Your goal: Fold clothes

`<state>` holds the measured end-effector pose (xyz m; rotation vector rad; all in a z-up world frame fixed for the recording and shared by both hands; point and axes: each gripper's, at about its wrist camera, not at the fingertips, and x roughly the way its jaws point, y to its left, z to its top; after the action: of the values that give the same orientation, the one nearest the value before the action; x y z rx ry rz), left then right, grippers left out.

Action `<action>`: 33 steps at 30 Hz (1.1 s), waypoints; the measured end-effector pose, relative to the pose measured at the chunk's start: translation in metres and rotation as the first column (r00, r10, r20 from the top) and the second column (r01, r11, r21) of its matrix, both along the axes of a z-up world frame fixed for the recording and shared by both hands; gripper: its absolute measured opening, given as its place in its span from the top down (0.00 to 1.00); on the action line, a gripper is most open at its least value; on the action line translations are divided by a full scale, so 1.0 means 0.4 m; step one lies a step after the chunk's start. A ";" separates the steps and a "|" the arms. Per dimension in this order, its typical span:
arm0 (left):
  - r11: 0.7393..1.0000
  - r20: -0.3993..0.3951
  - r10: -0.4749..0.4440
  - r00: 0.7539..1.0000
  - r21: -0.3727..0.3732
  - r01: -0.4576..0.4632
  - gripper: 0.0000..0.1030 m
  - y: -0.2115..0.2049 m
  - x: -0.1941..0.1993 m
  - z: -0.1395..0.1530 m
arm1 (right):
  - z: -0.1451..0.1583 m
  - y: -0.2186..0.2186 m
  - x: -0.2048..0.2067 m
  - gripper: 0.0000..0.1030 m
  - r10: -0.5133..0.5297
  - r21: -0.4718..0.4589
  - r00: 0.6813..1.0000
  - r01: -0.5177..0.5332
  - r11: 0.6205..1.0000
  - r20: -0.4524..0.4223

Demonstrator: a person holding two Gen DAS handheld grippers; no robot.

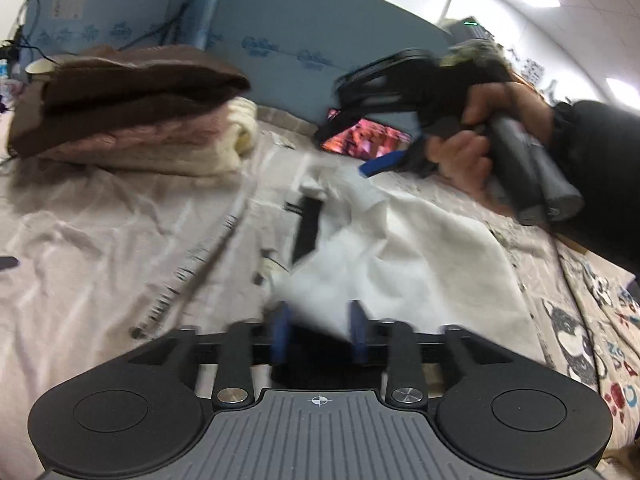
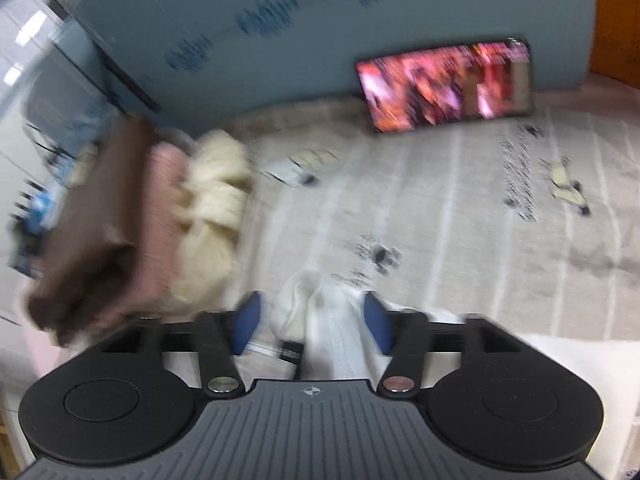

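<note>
A white garment [image 1: 404,256] with a black strip lies rumpled on the pale printed bedsheet [image 1: 100,248]. My left gripper [image 1: 320,330] is at its near edge, blue fingers [image 1: 282,330] parted with white cloth between them. My right gripper [image 2: 312,320] has its blue fingers [image 2: 374,320] parted around a bunched fold of the same white garment [image 2: 320,312]. In the left wrist view the right gripper [image 1: 380,164] is held in a hand above the garment's far end. Both views are motion-blurred.
A stack of folded clothes, brown on pink on cream [image 1: 132,108], sits at the far left of the bed, also in the right wrist view [image 2: 160,220]. A lit phone [image 2: 446,84] leans against the blue panel [image 1: 320,20] behind.
</note>
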<state>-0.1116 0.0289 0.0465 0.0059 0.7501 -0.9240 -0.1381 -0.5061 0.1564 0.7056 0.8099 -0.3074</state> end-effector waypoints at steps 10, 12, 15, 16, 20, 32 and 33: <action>0.989 -0.072 -0.141 0.987 -0.053 0.138 0.32 -0.136 0.170 -0.003 | 0.066 -0.097 -0.229 0.26 -0.181 -0.070 0.981 0.186 0.980 0.069; 0.982 -0.169 -0.188 0.967 -0.021 0.188 0.64 -0.163 0.202 -0.031 | 0.050 -0.115 -0.282 0.26 -0.232 -0.058 0.972 0.234 0.970 0.037; 0.972 -0.185 -0.223 0.957 0.035 0.233 0.94 -0.155 0.201 -0.034 | 0.032 -0.125 -0.348 0.26 -0.290 -0.083 0.957 0.289 0.954 -0.005; 0.973 -0.185 -0.212 0.960 0.053 0.225 0.96 -0.144 0.198 -0.031 | 0.025 -0.128 -0.365 0.26 -0.299 -0.082 0.954 0.297 0.951 -0.016; 0.972 -0.182 -0.170 0.969 0.128 0.195 0.96 -0.099 0.185 -0.019 | -0.004 -0.132 -0.407 0.26 -0.317 -0.081 0.947 0.312 0.946 -0.048; 0.991 -0.170 0.004 0.985 0.134 0.019 0.41 -0.048 0.180 0.036 | -0.058 -0.145 -0.400 0.25 -0.279 -0.056 0.959 0.276 0.960 -0.059; 0.992 -0.206 0.019 0.978 0.125 0.007 0.35 -0.039 0.182 0.038 | -0.070 -0.150 -0.400 0.25 -0.282 -0.042 0.957 0.280 0.959 -0.066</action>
<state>-0.0390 0.0135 0.0615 0.0177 1.0008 -0.8789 -0.2980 -0.5661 0.1283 0.7841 0.7706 -0.6050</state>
